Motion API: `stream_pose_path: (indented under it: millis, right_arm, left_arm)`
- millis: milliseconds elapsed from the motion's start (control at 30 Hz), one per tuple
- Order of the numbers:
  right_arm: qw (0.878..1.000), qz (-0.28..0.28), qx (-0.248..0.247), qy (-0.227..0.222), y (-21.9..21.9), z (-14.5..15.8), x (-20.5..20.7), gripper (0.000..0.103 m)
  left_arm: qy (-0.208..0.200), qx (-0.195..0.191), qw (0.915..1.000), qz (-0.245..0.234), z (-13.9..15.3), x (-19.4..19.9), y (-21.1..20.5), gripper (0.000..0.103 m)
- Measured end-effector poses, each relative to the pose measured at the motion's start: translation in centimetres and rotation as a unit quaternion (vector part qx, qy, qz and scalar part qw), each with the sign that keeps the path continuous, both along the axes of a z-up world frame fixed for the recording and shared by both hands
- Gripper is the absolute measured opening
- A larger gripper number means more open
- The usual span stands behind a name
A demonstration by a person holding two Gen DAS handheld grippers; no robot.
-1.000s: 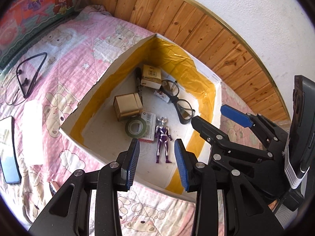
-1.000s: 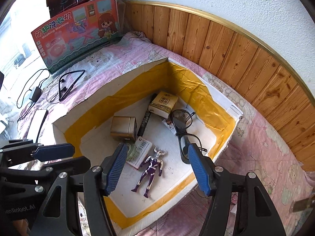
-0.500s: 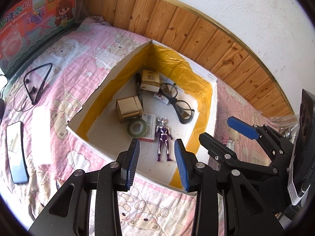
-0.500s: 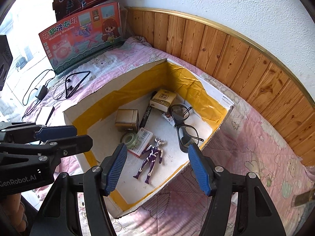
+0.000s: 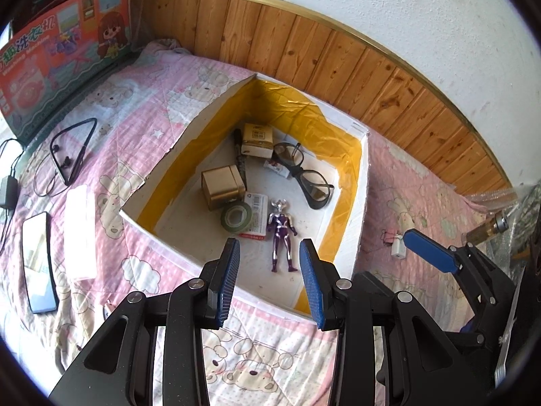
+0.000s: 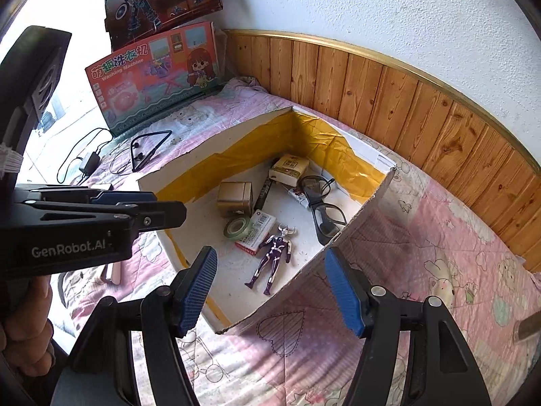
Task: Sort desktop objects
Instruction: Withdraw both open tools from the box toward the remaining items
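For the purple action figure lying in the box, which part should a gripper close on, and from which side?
Probably the torso of the purple action figure, coming straight down from above. It lies flat on its back on the box floor, limbs spread, so the narrow waist gives the pads two clear flanks; its head nearly touches the red card pack.

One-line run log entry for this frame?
left tongs: open, empty | right tongs: open, empty | purple figure: in box | phone: on quilt

A rough white plaster wall (image 6: 389, 10) rises above brass-trimmed pine wainscoting (image 5: 355, 67). A pink bear-print quilt (image 6: 439, 264) covers the surface below. Bright daylight, possibly from a window, floods the left.
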State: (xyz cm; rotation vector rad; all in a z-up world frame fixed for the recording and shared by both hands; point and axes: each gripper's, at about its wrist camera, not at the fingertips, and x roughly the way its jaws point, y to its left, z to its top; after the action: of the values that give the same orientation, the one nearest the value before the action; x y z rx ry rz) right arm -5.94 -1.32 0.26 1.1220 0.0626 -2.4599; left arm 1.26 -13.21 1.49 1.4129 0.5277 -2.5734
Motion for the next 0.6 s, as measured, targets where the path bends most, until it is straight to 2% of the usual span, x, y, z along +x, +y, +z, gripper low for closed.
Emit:
stream_pose_path:
  millis: [100,600]
  right_arm:
    - [1.0,0.0,-0.017,0.003,0.3,-0.2,1.1,0.068]
    - [1.0,0.012,-0.023,0.018,1.4,0.1,4.1,0.068]
  left_arm:
    - [0.0,-0.007,1.0,-0.002,0.0,0.2,0.6,0.039]
    - [0.007,-0.027,0.9996,-0.01,0.3,0.3,3.0,0.039]
